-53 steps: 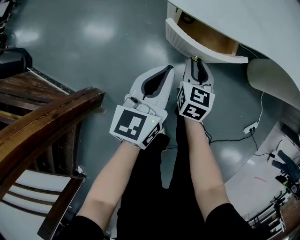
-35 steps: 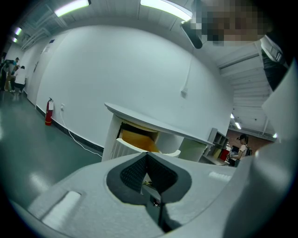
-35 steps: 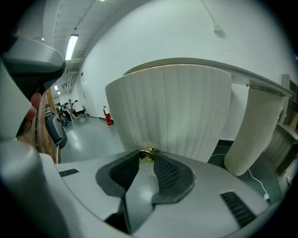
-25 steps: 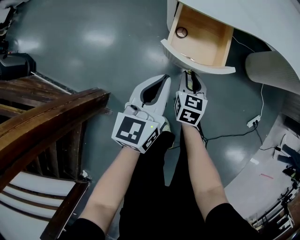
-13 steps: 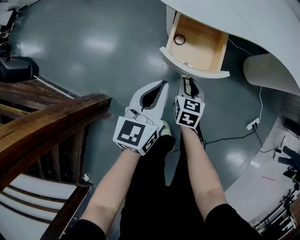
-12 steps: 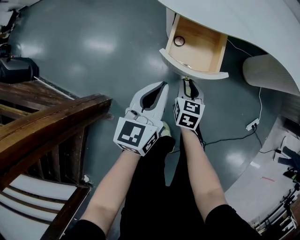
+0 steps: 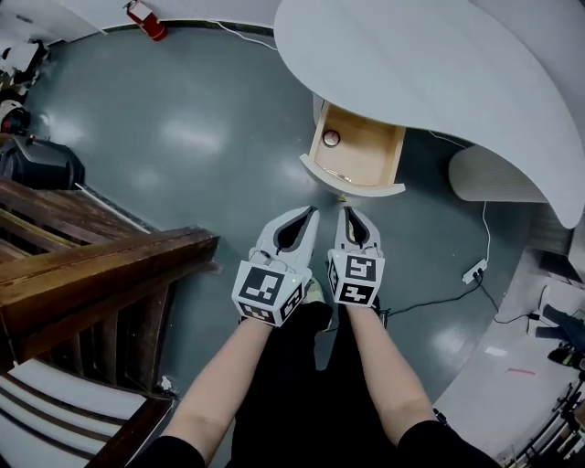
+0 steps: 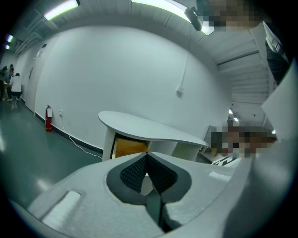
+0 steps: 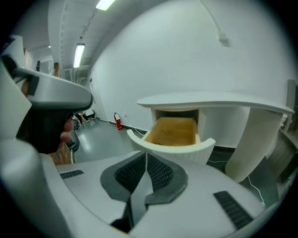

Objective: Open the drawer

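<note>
The drawer point(image 7: 358, 157) stands pulled out from under the white curved table point(image 7: 430, 73), its wooden inside bare but for a small round thing point(image 7: 331, 138). Its white curved front point(image 7: 352, 186) faces me. Both grippers hang side by side just short of that front, touching nothing. The left gripper point(image 7: 312, 212) is shut, its tips meeting point(image 8: 147, 154). The right gripper point(image 7: 345, 213) has just been closing with nothing between its jaws, and they now meet point(image 9: 146, 154). In the right gripper view the open drawer point(image 9: 173, 131) lies straight ahead, a little below.
A dark wooden chair point(image 7: 101, 274) stands close on the left. The table's white pedestal point(image 7: 484, 174) is right of the drawer. A power strip with a cable point(image 7: 473, 271) lies on the grey floor. A black bag point(image 7: 41, 164) and a fire extinguisher point(image 7: 146, 20) sit far left.
The drawer came further out, then the right gripper left its front. Both grippers have drawn back and up from it, and the right jaws have closed. The head view has risen.
</note>
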